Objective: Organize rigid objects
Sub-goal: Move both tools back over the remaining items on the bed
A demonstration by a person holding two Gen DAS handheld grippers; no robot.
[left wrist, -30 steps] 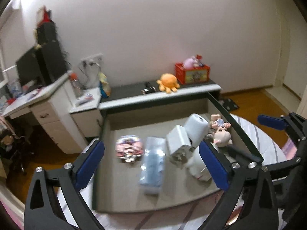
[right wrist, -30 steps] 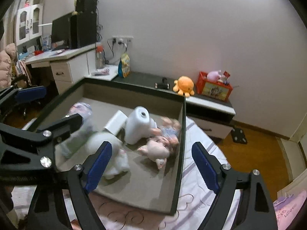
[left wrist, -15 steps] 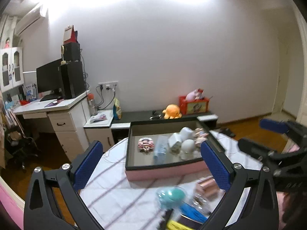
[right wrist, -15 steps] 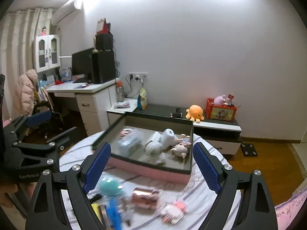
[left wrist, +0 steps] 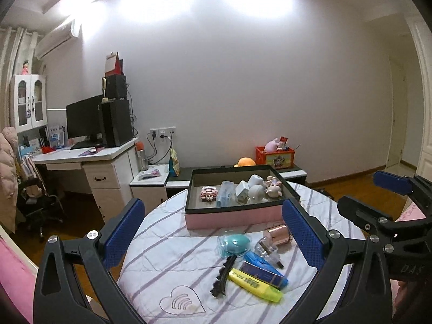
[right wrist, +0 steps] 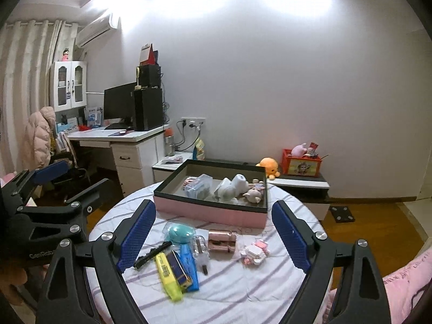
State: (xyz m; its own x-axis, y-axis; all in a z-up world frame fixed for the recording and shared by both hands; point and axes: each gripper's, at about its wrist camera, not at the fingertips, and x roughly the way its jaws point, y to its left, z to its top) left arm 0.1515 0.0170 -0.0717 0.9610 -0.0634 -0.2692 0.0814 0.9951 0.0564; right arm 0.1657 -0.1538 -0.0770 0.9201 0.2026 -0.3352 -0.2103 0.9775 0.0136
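Note:
A pink box with a dark rim (left wrist: 232, 218) (right wrist: 210, 212) stands at the far side of a round table and holds several small objects, among them white figures (left wrist: 252, 189) and a pig doll (right wrist: 252, 195). In front of it lie a teal egg-shaped case (left wrist: 233, 244) (right wrist: 179, 232), a rose-gold tube (left wrist: 278, 236) (right wrist: 222, 240), a yellow highlighter (left wrist: 255, 284) (right wrist: 167, 275), a blue box (left wrist: 263, 268) (right wrist: 186, 268), a black hair clip (left wrist: 222, 276) and a pink-white item (right wrist: 253, 252). My left gripper (left wrist: 213, 237) and right gripper (right wrist: 213, 236) are both open, empty, held back above the table's near side.
The table has a striped white cloth (left wrist: 175, 270). A desk with monitor (left wrist: 86, 124) stands at left, a low shelf with an orange plush (right wrist: 268, 166) and a red box (right wrist: 301, 163) behind. Wooden floor (right wrist: 372, 229) lies to the right.
Both grippers have pulled far back and up from over the box. The whole table with the loose items now shows. Both stay open.

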